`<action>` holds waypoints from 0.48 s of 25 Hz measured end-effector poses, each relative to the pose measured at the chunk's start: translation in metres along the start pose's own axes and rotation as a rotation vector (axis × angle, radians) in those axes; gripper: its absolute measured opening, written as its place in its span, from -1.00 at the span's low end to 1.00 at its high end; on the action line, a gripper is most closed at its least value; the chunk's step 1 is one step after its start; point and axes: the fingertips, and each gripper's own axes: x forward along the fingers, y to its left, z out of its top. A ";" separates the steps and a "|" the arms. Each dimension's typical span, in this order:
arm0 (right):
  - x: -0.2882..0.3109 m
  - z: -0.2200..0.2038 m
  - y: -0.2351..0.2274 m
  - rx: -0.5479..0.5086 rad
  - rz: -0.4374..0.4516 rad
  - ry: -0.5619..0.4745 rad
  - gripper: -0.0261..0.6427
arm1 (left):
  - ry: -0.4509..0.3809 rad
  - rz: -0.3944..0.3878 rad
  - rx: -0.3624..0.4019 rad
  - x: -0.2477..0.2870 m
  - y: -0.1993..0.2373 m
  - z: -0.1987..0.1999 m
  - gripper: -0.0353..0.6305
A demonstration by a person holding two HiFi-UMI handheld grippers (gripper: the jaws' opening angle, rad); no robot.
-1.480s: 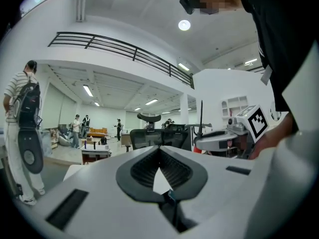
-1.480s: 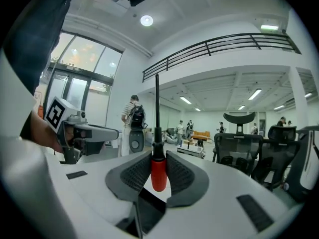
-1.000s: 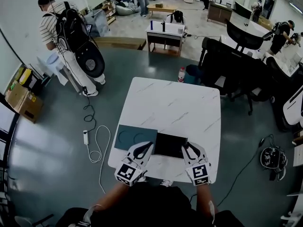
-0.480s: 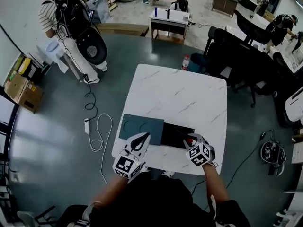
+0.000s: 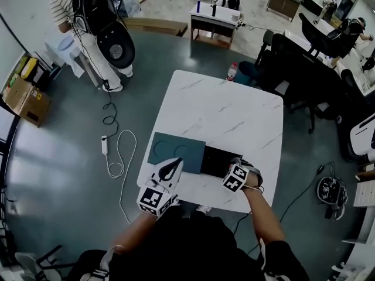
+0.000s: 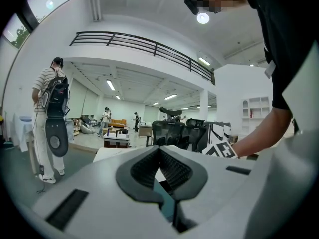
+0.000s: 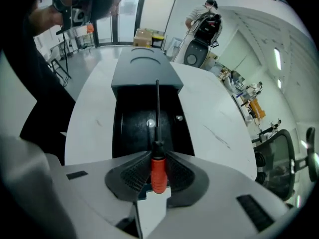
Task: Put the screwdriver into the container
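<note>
Right gripper (image 7: 155, 157) clamps red-handled, black-shafted screwdriver (image 7: 158, 173) | shaft points over open black rectangular container (image 7: 133, 128) at white marble table's (image 5: 234, 116) near edge | left gripper (image 6: 159, 151) jaws together, empty

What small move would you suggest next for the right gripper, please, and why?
Probably lower the right gripper a little toward the black container before letting go. Its jaws are clamped on the screwdriver by its red handle, and the shaft already points out over the container's open interior, so it seems lined up and only needs to come down.
</note>
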 end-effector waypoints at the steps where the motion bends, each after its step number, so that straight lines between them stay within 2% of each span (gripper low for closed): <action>1: 0.006 -0.001 0.000 -0.014 0.010 0.027 -0.61 | -0.001 0.000 -0.003 0.000 0.001 0.000 -0.88; 7: 0.023 -0.002 0.003 -0.030 0.080 0.084 -0.61 | -0.004 0.011 -0.016 0.002 0.005 0.001 -0.88; 12: 0.034 -0.006 0.008 -0.038 0.091 0.115 -0.61 | 0.002 0.020 -0.035 0.000 0.010 -0.002 -0.88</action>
